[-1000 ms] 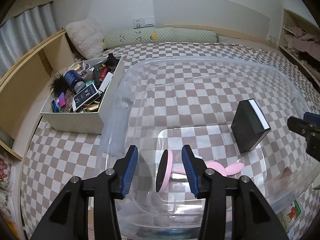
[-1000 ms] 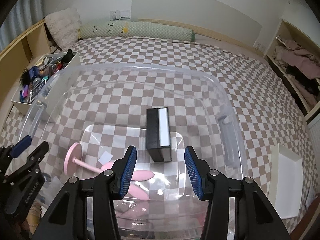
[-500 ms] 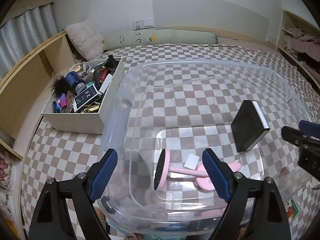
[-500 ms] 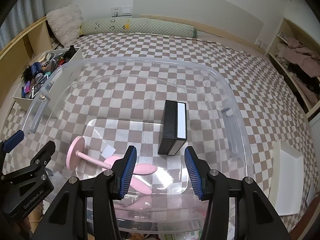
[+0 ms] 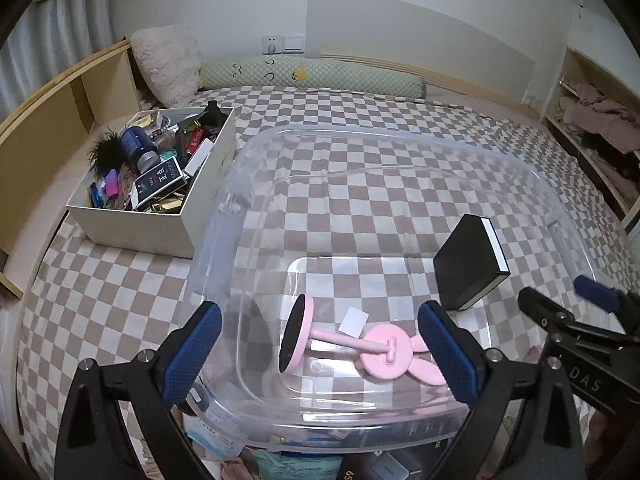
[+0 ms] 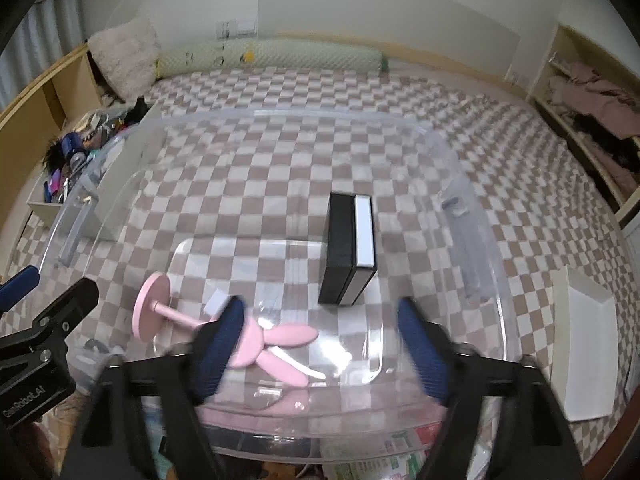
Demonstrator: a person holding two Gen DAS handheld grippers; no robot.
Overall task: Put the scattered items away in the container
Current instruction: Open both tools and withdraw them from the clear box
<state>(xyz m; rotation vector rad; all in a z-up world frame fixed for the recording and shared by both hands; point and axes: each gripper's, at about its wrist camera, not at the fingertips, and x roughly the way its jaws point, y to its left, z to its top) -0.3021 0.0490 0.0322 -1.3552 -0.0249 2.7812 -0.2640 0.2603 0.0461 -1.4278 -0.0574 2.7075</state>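
A clear plastic tub [image 5: 224,216] [image 6: 472,216] stands on the checkered bed. Inside it lie a pink rabbit-shaped stand [image 5: 360,344] [image 6: 256,332] on its side and a black box with a white edge [image 5: 472,268] [image 6: 348,248]. My left gripper [image 5: 320,344] is open wide above the tub's near edge, over the pink stand, holding nothing. My right gripper [image 6: 320,344] is open wide and blurred, above the near rim, holding nothing. Each gripper shows at the edge of the other's view.
A white box [image 5: 132,224] [image 6: 48,204] full of mixed small items stands left of the tub. A white lid [image 6: 584,344] lies to the right. Packets and papers [image 5: 280,460] lie under the near rim. Shelves line both sides of the bed.
Both grippers have opened: the left from near shut to wide, then the right, now in motion. The pink stand lies flat in the tub. Both cameras pulled back slightly.
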